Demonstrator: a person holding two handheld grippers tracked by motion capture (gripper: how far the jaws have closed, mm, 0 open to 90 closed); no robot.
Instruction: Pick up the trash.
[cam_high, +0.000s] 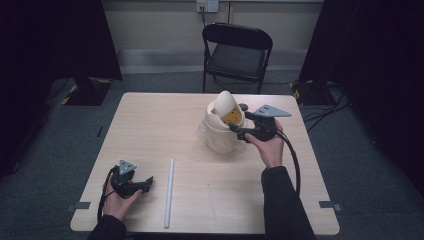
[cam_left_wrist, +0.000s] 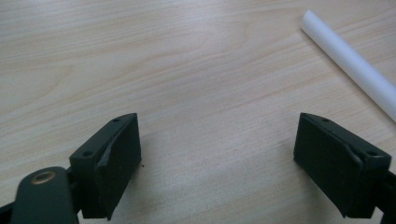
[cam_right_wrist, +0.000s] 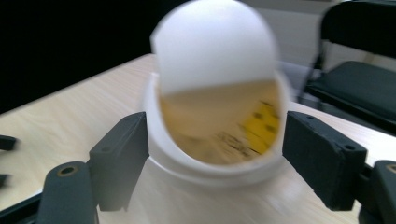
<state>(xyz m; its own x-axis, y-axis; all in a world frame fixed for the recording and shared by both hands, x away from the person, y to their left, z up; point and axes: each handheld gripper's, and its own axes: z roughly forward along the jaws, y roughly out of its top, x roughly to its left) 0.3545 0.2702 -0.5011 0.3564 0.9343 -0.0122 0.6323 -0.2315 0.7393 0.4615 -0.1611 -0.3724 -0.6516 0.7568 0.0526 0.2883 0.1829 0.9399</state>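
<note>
Over at the far right of the pale wooden table (cam_high: 165, 125), the right gripper (cam_high: 239, 131) is hovering at the rim of a small cream plastic bin (cam_high: 222, 134) whose domed swing lid (cam_high: 225, 104) is tilting upward, showing something yellow inside. Seen from the right gripper view, its jaws are standing wide apart, one on either side of the bin's (cam_right_wrist: 219, 158) round opening, and they are gripping nothing; whether they are touching the rim cannot be told. The lid (cam_right_wrist: 215, 44) is blurring there. Near the front left corner, the left gripper (cam_high: 145, 184) is resting low over the tabletop, jaws likewise spread wide and empty over bare wood. A long white plastic tube (cam_high: 169, 192) is lying just beside it, apart from the jaws.
</note>
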